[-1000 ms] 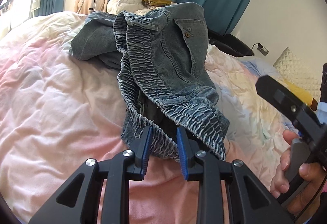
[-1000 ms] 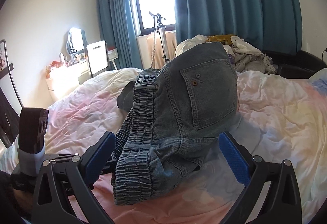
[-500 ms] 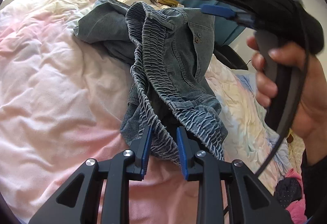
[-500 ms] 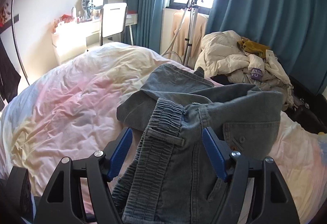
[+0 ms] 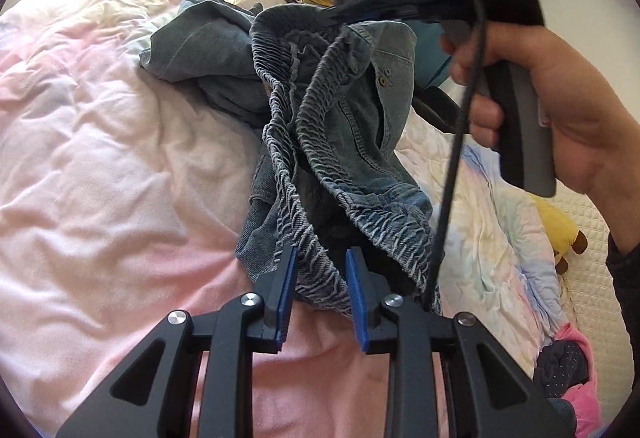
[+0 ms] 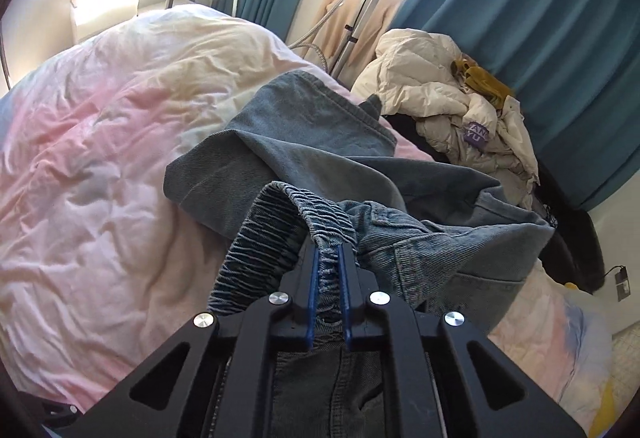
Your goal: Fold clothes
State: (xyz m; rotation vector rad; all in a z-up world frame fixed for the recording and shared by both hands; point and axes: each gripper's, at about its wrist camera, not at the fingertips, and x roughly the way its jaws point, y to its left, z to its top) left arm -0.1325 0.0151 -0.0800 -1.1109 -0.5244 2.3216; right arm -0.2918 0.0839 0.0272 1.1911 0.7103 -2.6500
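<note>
Now my right gripper (image 6: 328,274) clamps the far waistband of the jeans (image 5: 344,142), while my left gripper (image 5: 320,278) pinches the near end. Holding both, I judge, lets me stretch it straight above the duvet (image 5: 100,158).

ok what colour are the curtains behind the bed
Teal blue curtains, plain with no pattern, clearest in the right wrist view behind the bed.

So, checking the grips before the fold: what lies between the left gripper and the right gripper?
The elastic waistband of the denim jeans spans from left gripper to right gripper, seen in the left wrist view.
</note>
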